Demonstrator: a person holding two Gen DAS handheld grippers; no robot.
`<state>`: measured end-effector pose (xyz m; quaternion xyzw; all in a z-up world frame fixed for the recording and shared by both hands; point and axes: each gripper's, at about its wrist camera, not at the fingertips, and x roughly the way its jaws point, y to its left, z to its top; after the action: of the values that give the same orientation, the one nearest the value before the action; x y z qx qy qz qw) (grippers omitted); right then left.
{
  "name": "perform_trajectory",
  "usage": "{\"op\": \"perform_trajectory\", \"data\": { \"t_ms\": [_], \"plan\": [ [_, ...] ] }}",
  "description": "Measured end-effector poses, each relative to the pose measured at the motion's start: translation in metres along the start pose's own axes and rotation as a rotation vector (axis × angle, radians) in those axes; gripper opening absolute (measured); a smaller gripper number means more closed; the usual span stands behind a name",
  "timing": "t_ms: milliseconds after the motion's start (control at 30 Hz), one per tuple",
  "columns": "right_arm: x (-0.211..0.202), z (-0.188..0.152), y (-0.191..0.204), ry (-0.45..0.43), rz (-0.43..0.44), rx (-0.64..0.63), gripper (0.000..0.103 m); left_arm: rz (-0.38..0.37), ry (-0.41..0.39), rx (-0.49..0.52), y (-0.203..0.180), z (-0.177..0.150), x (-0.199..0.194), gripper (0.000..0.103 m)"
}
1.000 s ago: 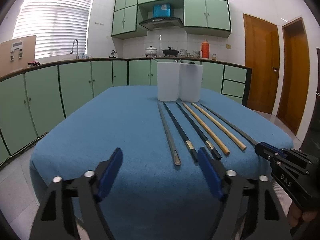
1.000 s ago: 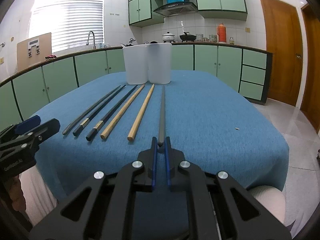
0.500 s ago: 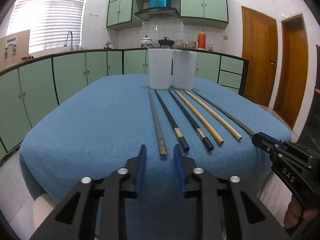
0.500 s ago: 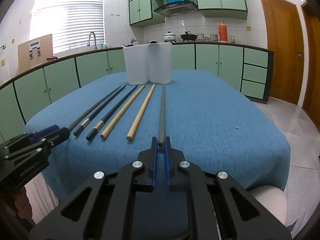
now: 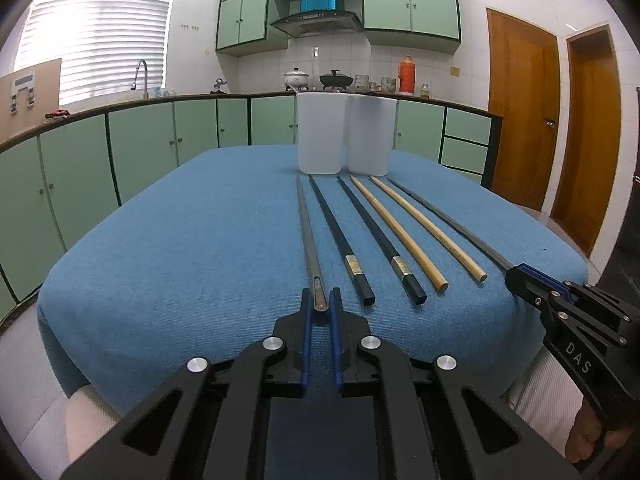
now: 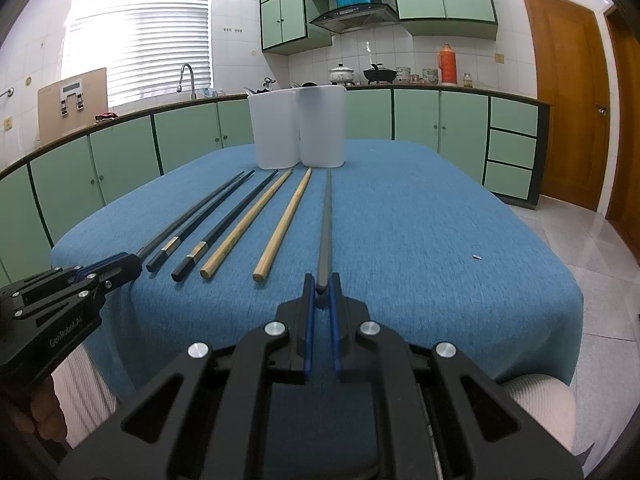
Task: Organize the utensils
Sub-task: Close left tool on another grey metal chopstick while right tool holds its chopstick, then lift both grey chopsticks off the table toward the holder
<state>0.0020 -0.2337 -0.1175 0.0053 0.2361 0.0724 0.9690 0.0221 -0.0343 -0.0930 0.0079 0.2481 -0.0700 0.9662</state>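
Left wrist view: the left gripper pinches the near end of a grey chopstick lying on the blue-covered worktop. To its right lie two black chopsticks, then two wooden chopsticks. Straight ahead stand two white containers, side by side. Right wrist view: the right gripper is pressed onto the near tip of another grey chopstick, rightmost in the row.
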Motion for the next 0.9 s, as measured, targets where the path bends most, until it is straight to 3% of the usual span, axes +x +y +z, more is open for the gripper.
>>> {"op": "perform_trajectory", "data": {
  "t_ms": [300, 633, 900],
  "plan": [
    [-0.003, 0.007, -0.005, 0.001, 0.029, 0.009, 0.006, 0.015, -0.006, 0.011, 0.000, 0.005, -0.004, 0.008],
    [-0.029, 0.037, -0.007, -0.076, 0.025, -0.011, 0.005, 0.050, -0.113, 0.039, 0.002, 0.033, -0.035, 0.007],
    [-0.052, 0.085, -0.016, -0.152, 0.003, -0.042, 0.005, 0.036, -0.218, 0.051, 0.004, 0.078, -0.064, 0.007]
  ]
}}
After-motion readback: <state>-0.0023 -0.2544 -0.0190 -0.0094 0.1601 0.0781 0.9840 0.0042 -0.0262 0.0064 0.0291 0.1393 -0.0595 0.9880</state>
